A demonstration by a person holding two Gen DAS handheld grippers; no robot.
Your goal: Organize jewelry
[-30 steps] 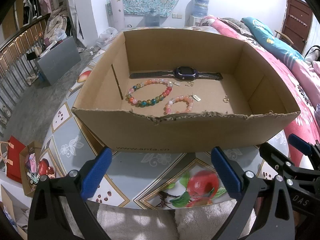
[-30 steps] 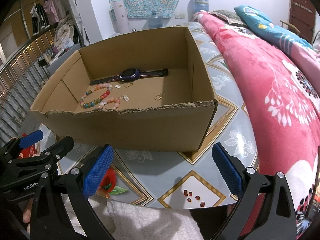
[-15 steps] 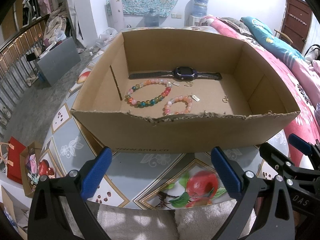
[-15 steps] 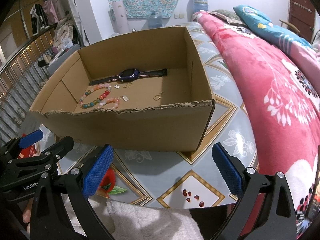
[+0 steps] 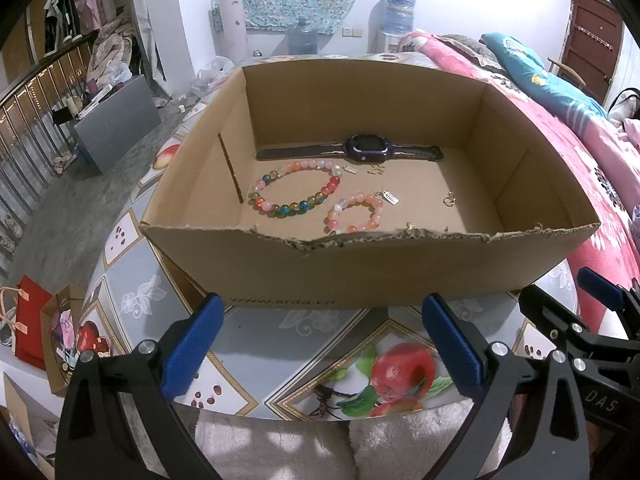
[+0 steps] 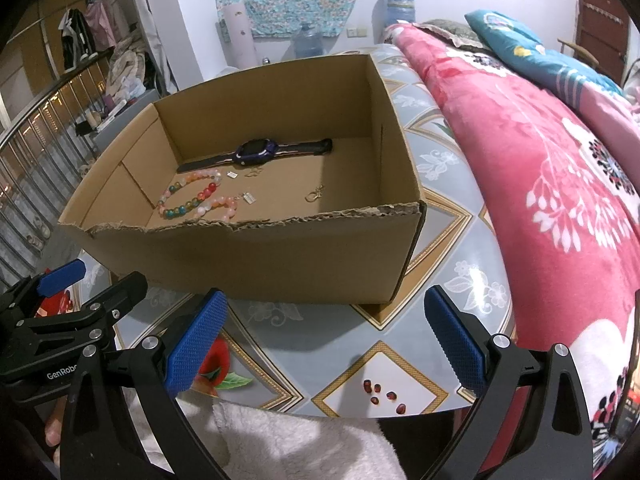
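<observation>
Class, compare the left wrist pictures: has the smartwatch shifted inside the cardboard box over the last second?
No. The smartwatch lies along the cardboard box's back wall, just behind the multicoloured bracelet, as before.

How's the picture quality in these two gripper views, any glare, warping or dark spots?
Left wrist view: fisheye bends the railing and darkens the corners; the cardboard box and beaded bracelets are sharp. Right wrist view: same warping, glare on the tablecloth, box floor evenly lit.
</observation>
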